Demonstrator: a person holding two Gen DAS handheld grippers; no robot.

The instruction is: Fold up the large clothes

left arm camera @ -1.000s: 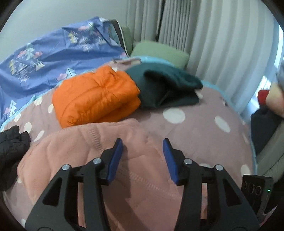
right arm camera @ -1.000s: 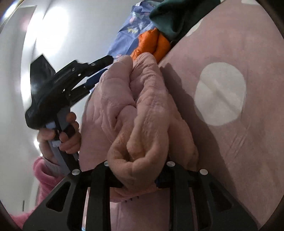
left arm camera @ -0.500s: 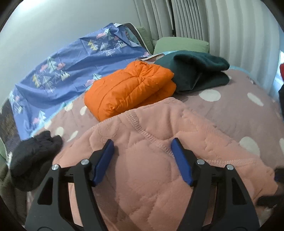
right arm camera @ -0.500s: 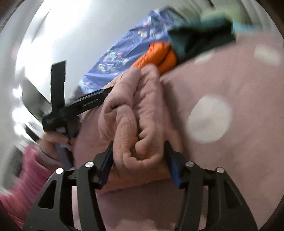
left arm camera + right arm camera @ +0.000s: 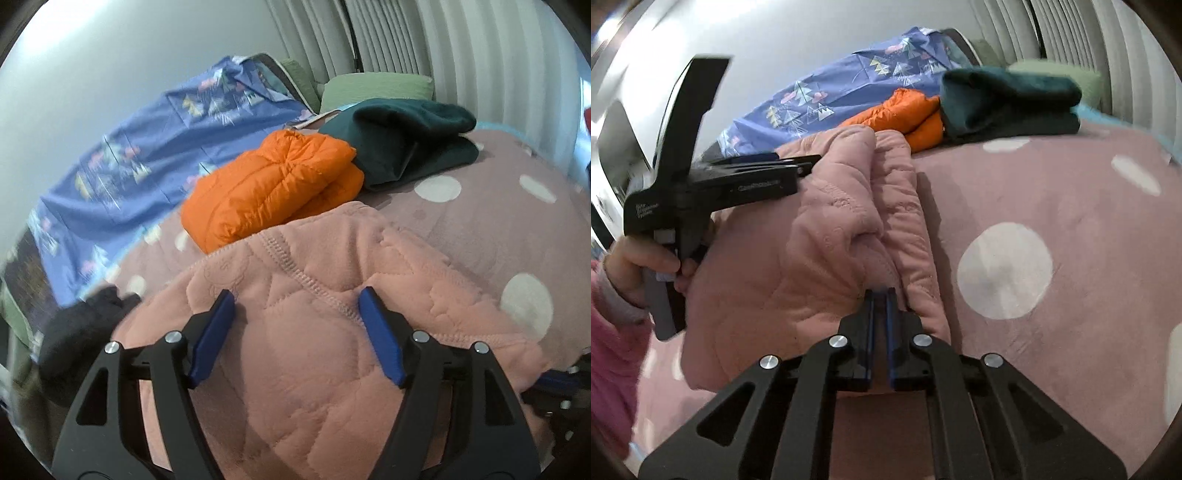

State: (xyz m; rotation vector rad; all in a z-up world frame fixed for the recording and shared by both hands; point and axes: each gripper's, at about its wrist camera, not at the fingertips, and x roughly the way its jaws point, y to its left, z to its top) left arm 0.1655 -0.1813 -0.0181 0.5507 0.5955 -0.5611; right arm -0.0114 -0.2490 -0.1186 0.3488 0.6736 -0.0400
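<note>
Left gripper (image 5: 297, 301) at 6 o'clock of its own view, blue pads (image 5: 212, 334) spread wide, released, hovering over pink quilted garment (image 5: 317, 332); contact with cloth cannot be told. Garment bunched in a mound across near centre of polka-dot bedspread (image 5: 480, 229), stitched seam running from 11 toward 3 o'clock between the pads.

Right gripper (image 5: 880, 295) at 6 o'clock in right wrist view, pads nearly together, clenched on a thin edge of pink quilted garment (image 5: 820, 229) at the folded roll's near end. Roll running away toward 12 o'clock, doubled over, lying on polka-dot bedspread (image 5: 1071, 206). At 9 o'clock, left gripper (image 5: 807, 164) seen side-on, tips over the garment's top, held by left hand (image 5: 639, 264) with pink sleeve (image 5: 613, 343) at 8 o'clock.

Black garment (image 5: 79, 332) at 8 o'clock in left view, beside the pink mound's left edge, blurred.

Beyond the mound: folded orange puffer jacket (image 5: 273, 184) at 12 o'clock, just behind pink cloth. Folded dark green garment (image 5: 402, 144) at 1 o'clock, touching the jacket's right side. Blue patterned sheet (image 5: 147, 158) at 10 o'clock, against wall. Green pillow (image 5: 373, 86) at 12 o'clock behind green garment. Pale curtains (image 5: 461, 48) at 1 o'clock, farthest.
</note>
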